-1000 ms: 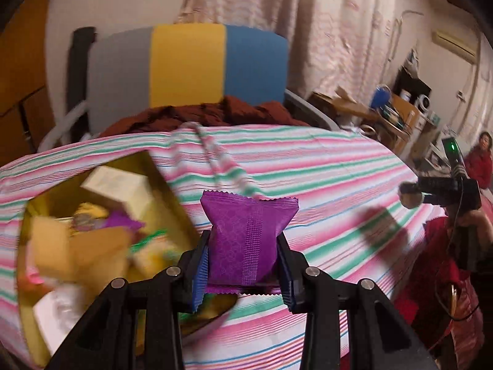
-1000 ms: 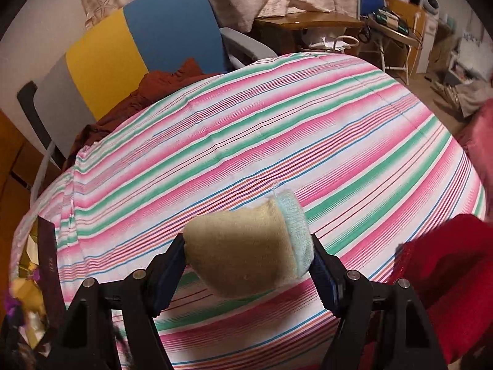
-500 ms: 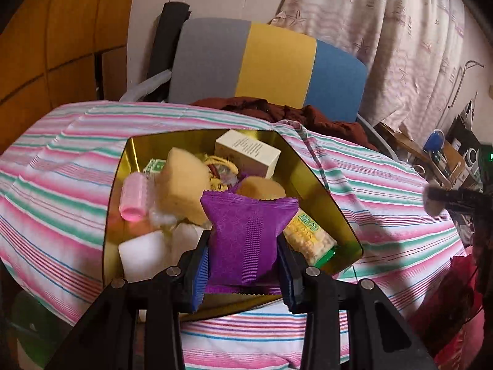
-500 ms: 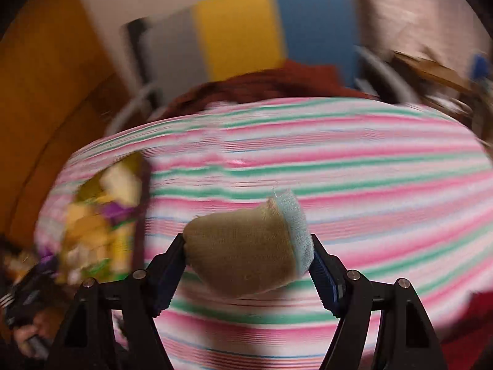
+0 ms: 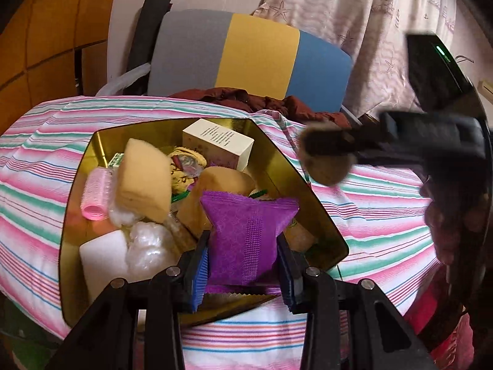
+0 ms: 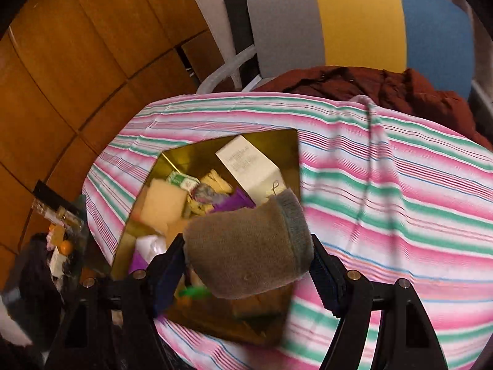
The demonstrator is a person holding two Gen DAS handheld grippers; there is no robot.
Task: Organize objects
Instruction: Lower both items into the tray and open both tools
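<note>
My left gripper is shut on a purple snack packet, held over the near end of a gold tin box full of items on the striped table. My right gripper is shut on a rolled brown sock with a blue-grey cuff, hovering over the box's right edge. In the left wrist view the right gripper and its sock appear blurred at the box's far right rim. A white carton, a tan sponge and a pink roller lie in the box.
A striped tablecloth covers the table. A chair with grey, yellow and blue back stands behind it with a dark red garment on it. A wooden wall is at left. A hand shows at right.
Both grippers have swung toward the gold box. The right gripper with the sock has moved left to the box's right edge and now shows in the left wrist view.
</note>
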